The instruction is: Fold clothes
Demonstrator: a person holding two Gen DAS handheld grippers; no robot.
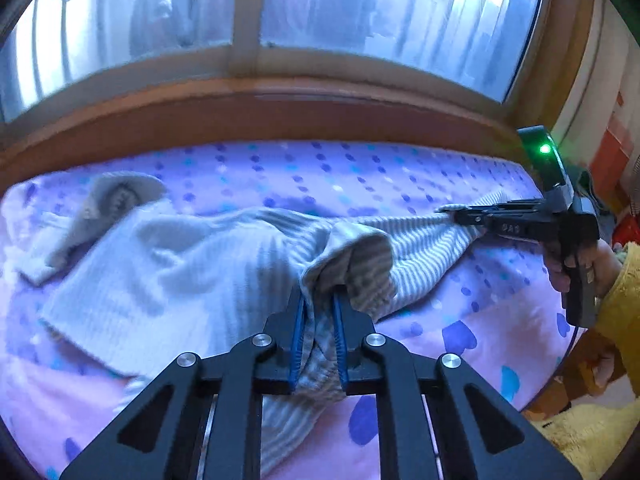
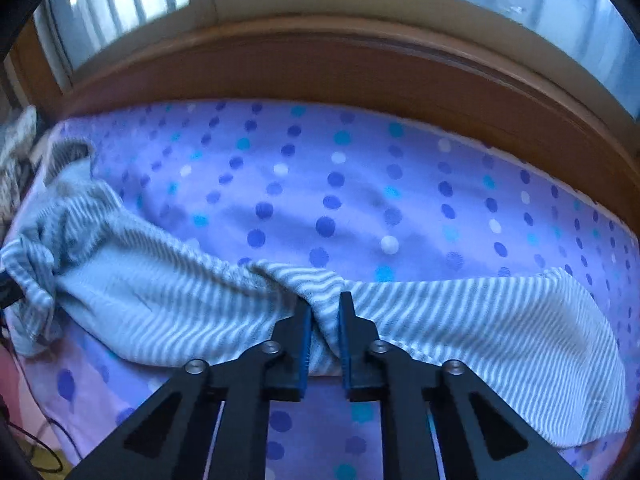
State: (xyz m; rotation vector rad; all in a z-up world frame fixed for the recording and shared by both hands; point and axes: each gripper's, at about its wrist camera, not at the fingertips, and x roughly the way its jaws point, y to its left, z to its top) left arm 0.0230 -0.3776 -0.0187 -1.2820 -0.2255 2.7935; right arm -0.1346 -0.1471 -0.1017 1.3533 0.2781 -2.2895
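- My left gripper (image 1: 320, 304) is clamped on a bunched fold of the striped garment (image 1: 248, 264).
- My right gripper (image 2: 325, 308) pinches the same garment's edge.
- The garment lies stretched between them across the dotted bedsheet (image 2: 340, 184), below the wooden window ledge (image 1: 280, 112).

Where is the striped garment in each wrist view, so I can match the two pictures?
Left wrist view: the striped garment sprawls across the centre, its edge bunched between the left gripper and its far end held by the right gripper.
Right wrist view: it runs from the left edge to the lower right, clamped in the right gripper.
Shared landmark: the dotted purple bedsheet below the wooden window ledge.
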